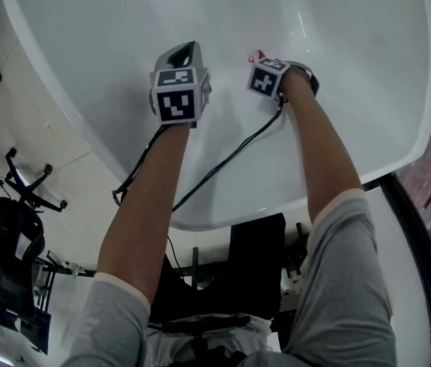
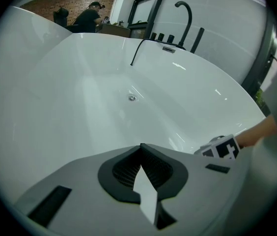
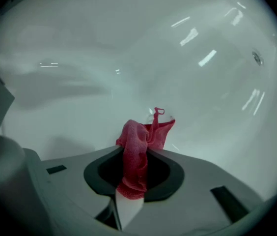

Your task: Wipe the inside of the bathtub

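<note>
The person leans over the rim of the white tub (image 1: 368, 82) with both arms stretched down into it, which brings the two tools close to the near sloping wall. The right gripper (image 3: 146, 151) is pinched tight on a red cloth (image 3: 139, 146); the cloth is bunched between the pads, with a loose fold and a small loop standing past the tips toward the wall. Judging from the right gripper view, that free end is at or just off the surface, though actual contact cannot be told. Holding the cloth by its middle leaves fabric ahead of the jaws, so the cloth rather than hard plastic would meet the enamel. The left gripper (image 2: 141, 149) has its jaws drawn together with the tips meeting and nothing between them; it hangs just beside the right one, above the wall, and appears only to keep the person company or in balance. Its view looks along the basin to the drain (image 2: 132, 98) and the black faucet (image 2: 185, 16) at the far end. Cables (image 1: 223, 163) trail from both tools back over the rim. Most of the inside probably remains to be wiped.
</note>
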The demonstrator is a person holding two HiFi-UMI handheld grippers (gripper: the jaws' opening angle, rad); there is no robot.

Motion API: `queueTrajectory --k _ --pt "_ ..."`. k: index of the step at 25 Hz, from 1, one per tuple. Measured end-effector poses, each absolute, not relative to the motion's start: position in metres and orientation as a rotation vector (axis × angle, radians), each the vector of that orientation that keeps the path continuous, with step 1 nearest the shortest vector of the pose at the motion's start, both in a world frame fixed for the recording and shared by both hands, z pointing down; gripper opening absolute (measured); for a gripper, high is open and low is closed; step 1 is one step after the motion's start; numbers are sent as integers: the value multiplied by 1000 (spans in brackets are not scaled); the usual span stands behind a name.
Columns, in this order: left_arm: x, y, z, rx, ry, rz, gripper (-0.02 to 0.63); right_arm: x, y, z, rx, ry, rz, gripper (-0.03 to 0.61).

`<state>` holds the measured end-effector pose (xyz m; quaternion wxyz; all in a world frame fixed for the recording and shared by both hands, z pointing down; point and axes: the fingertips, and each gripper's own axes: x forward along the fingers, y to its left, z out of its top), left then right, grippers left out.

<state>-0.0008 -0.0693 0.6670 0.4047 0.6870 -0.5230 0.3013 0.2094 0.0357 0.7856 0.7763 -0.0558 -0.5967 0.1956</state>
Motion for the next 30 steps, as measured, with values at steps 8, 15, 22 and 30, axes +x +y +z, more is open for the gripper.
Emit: queueTrajectory --k 8,15,22,30 --pt "6 -59 641 1745 -1299 752 5 189 66 746 -139 -1333 475 86" --pt "8 -58 609 1778 -1288 735 5 129 121 709 -192 -1449 650 86" --pt "12 -51 586 1829 -1264 727 5 219 75 702 6 -1283 558 86" --pt "18 -34 565 1867 -1226 710 5 179 124 658 -22 -1332 729 86"
